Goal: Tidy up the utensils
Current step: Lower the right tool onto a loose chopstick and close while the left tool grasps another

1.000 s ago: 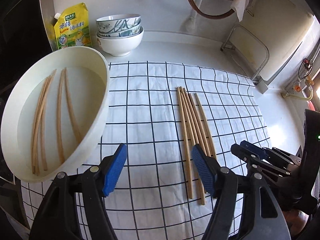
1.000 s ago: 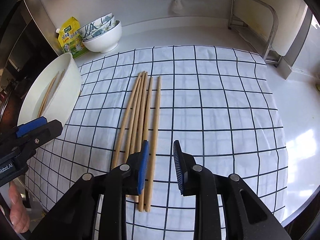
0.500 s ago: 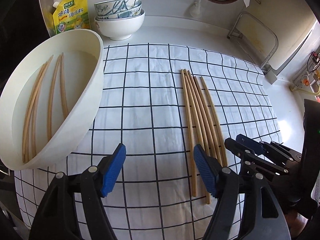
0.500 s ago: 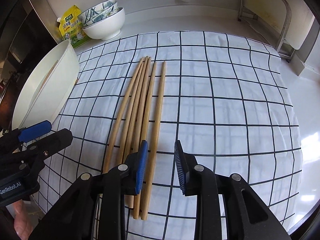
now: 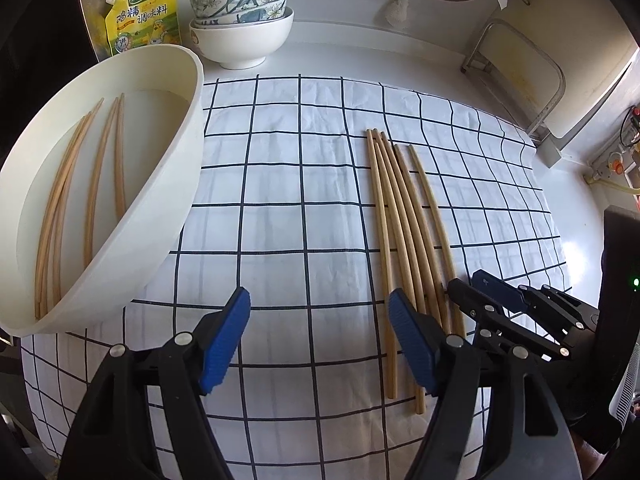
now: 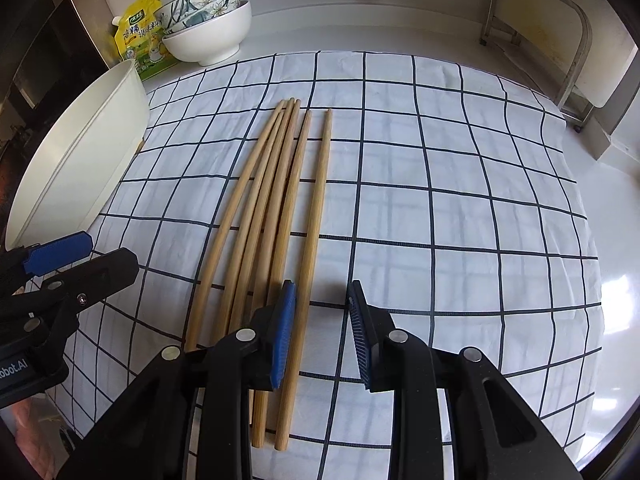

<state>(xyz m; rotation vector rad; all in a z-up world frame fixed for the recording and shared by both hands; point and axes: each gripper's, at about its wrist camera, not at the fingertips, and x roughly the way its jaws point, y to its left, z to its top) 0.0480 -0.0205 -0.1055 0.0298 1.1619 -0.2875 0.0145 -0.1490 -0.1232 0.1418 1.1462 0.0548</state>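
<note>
Lying on the checked cloth [image 6: 440, 160] are five chopsticks [image 6: 280, 208], fanned, near ends bunched and touching at lower centre of the right wrist view. More chopsticks in the basin [image 5: 60, 208] are sitting at the left of the left wrist view, inside the white basin [image 5: 176, 184].

Right gripper [image 6: 320, 320] is hovering spread, holding nothing, its left pad over the rightmost stick's near end. Left gripper [image 5: 318, 340] is also spread wide and empty, over bare cloth between basin and sticks.

Risks: sticks are lying tight together, so closing here is likely pinching two or nudging neighbours out of line. Round sticks are probably rolling if clipped off-centre. A near-end grip is risking the far tip drooping and dragging the cloth. Basin is sitting tilted over the cloth edge; a bump from the left gripper could be tipping it.

Left wrist view is showing the basin's inside and its sticks; right wrist view is showing only its outer wall, but showing the near stick ends under the pad more clearly. Both are showing stacked bowls [image 5: 240, 24] and a yellow pouch [image 5: 142, 16] at upper left.
</note>
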